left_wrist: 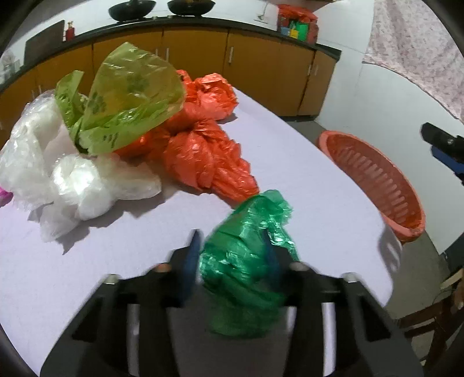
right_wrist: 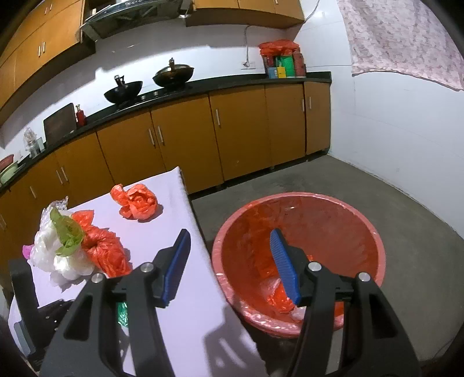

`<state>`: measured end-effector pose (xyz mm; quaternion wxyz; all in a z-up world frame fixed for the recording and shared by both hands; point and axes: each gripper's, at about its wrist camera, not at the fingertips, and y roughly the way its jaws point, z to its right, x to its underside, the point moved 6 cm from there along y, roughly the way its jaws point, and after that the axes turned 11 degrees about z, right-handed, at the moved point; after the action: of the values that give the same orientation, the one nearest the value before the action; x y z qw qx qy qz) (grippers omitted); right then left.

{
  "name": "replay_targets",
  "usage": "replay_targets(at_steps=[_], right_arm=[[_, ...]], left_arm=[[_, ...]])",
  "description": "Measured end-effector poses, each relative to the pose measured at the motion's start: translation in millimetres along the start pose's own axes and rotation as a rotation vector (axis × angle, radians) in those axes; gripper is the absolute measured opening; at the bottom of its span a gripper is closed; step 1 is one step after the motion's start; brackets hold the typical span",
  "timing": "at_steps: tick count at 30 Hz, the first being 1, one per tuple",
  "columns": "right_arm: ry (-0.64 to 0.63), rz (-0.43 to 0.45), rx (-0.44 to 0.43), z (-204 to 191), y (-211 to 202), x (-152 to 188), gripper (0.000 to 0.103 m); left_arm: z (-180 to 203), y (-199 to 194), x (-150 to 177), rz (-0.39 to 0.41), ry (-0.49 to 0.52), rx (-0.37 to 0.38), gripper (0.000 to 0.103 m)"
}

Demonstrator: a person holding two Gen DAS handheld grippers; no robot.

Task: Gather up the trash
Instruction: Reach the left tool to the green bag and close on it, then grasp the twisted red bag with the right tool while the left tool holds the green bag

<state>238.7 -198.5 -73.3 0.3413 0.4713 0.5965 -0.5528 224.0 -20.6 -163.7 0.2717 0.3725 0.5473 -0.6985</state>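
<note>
Kitchen cabinets in mustard yellow run along the back wall under a dark countertop point(left_wrist: 188, 21), and a pale lilac table point(left_wrist: 290, 150) stands before them.

From the left wrist view, the left gripper point(left_wrist: 233, 252) points down at the near part of the table, its blue pads pressed in on both sides of a crumpled dark green plastic bag point(left_wrist: 246, 261), which it holds. Beyond it, well apart, lies a heap of trash: clear white plastic bags point(left_wrist: 58, 174) on the left, a light green bag point(left_wrist: 130, 95) standing up over them, and orange bags point(left_wrist: 203, 156) reaching toward the table's far edge. Bare tabletop lies between the green bag and the heap, and to the right up to the table edge. Past that edge, on the floor, sits an orange slotted basket point(left_wrist: 377, 179), seen from the side. The tip of the right gripper point(left_wrist: 446, 148) shows at the right border.

From the right wrist view, the right gripper point(right_wrist: 232, 261) tilts down, one finger over the table corner, the other over the basket point(right_wrist: 362, 232); its jaws stand about half open with nothing between them. This view looks into the basket, which is lined with orange plastic and holds crumpled orange and clear scraps point(right_wrist: 278, 298) at the bottom. It stands just beside the table edge on grey concrete floor point(right_wrist: 319, 179), with open floor behind it. Two black woks point(right_wrist: 124, 92) sit on the counter. A sliver of the dark green bag point(right_wrist: 123, 313) peeks out under the left finger.
</note>
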Motion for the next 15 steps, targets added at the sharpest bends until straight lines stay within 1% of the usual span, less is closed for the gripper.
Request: replay_targets(at_steps=[3,7,11,15], right_arm=[[-0.011,-0.008,-0.016,-9,3,3,0.057],[-0.022,-0.023,-0.046,-25,8,7,0.057],[-0.04,-0.046,-0.093,-49,18,14,0.057],[-0.05,-0.09,-0.165,-83,31,24,0.057]], left_arm=[[-3,-10,-2,0.033,0.001,-0.002,0.036],[-12,-30,-10,0.098,0.002,-0.021,0.036],[-36,-62,-21,0.181,-0.008,-0.07,0.036],[-66,-88,-34,0.25,-0.061,-0.132,0.036]])
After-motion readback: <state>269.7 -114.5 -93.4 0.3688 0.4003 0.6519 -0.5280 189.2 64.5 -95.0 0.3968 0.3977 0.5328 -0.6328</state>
